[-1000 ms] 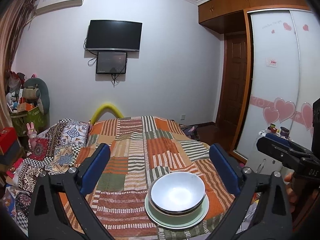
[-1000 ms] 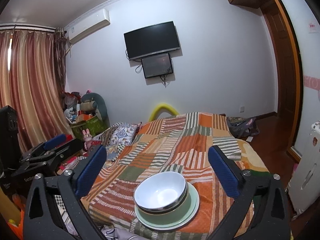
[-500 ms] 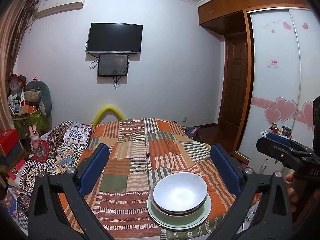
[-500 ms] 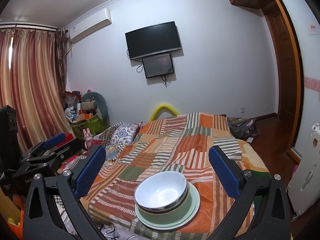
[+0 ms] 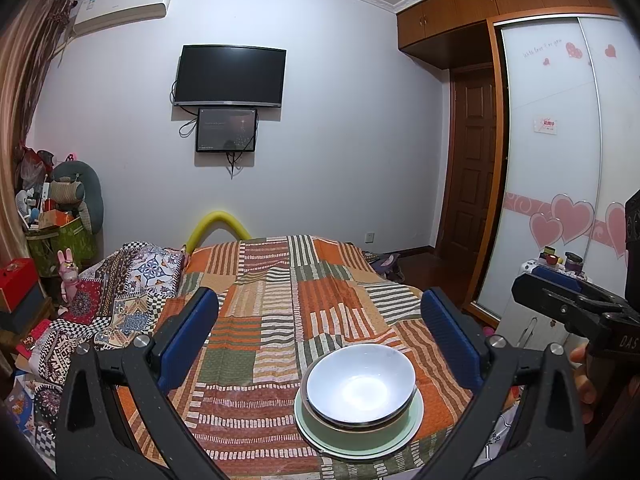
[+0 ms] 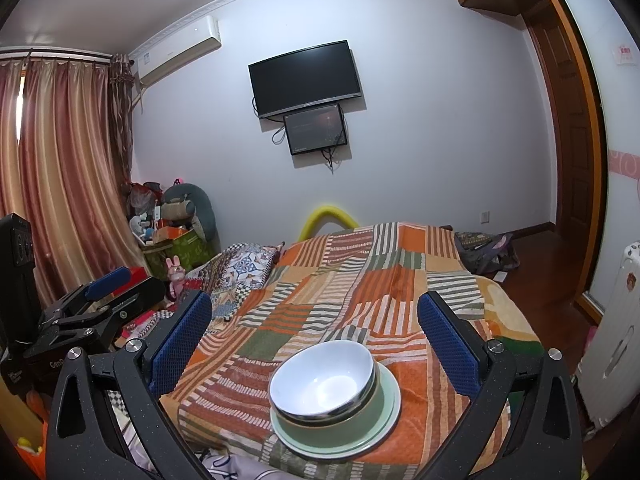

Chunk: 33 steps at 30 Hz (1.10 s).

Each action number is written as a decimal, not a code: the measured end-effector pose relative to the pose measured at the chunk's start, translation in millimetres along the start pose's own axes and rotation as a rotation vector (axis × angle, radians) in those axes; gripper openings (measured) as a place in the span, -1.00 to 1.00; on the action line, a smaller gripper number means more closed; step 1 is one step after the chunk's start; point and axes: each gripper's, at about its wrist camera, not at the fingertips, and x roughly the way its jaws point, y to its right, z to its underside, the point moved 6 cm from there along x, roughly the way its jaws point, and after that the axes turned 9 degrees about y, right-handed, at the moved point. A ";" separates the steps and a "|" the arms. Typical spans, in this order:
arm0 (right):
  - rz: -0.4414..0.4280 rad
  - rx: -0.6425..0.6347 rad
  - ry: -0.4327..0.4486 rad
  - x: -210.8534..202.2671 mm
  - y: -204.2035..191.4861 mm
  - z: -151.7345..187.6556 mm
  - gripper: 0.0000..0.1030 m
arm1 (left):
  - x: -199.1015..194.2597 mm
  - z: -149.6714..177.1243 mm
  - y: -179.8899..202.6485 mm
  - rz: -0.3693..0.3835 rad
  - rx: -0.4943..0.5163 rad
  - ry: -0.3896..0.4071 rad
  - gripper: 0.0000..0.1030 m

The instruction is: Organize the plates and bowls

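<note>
A white bowl (image 5: 358, 384) sits nested in a stack of bowls on a pale green plate (image 5: 408, 420), near the front edge of the patchwork bed cover. The stack also shows in the right wrist view: white bowl (image 6: 322, 378), green bowl under it (image 6: 352, 420), plate (image 6: 390, 408). My left gripper (image 5: 320, 340) is open and empty, held above and behind the stack. My right gripper (image 6: 314, 336) is open and empty, also above the stack. Each gripper shows at the edge of the other's view.
The bed cover (image 5: 280, 300) stretches back toward the wall with a TV (image 5: 231, 76). A patterned quilt (image 5: 120, 292) lies on the left. Boxes and toys (image 5: 52, 236) crowd the left corner. A wardrobe (image 5: 560, 160) and door stand on the right.
Both views have shifted very slightly; the stack sits a touch lower and to the right in the left wrist view. Both grippers stay open and the stack has not moved.
</note>
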 end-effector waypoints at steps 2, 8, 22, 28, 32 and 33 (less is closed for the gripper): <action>0.000 0.002 -0.002 -0.3 -0.7 0.0 0.99 | 0.4 1.0 -0.4 -0.001 -0.002 -0.002 1.00; 0.000 0.002 -0.002 0.1 -0.3 0.3 0.99 | 0.7 0.9 -0.6 -0.001 -0.003 -0.002 0.99; 0.001 0.004 -0.004 0.7 0.2 0.7 0.99 | 1.8 2.2 0.5 0.003 -0.003 -0.006 1.00; 0.002 0.006 -0.005 -0.3 0.4 1.8 0.99 | 3.9 3.7 -0.4 0.037 -0.021 -0.025 1.00; 0.003 0.009 -0.009 0.8 2.3 2.9 0.99 | 4.3 3.8 -1.7 0.027 -0.021 -0.026 1.00; 0.005 0.010 -0.012 0.8 2.4 3.2 0.99 | 4.3 4.0 -2.0 0.028 -0.024 -0.026 0.99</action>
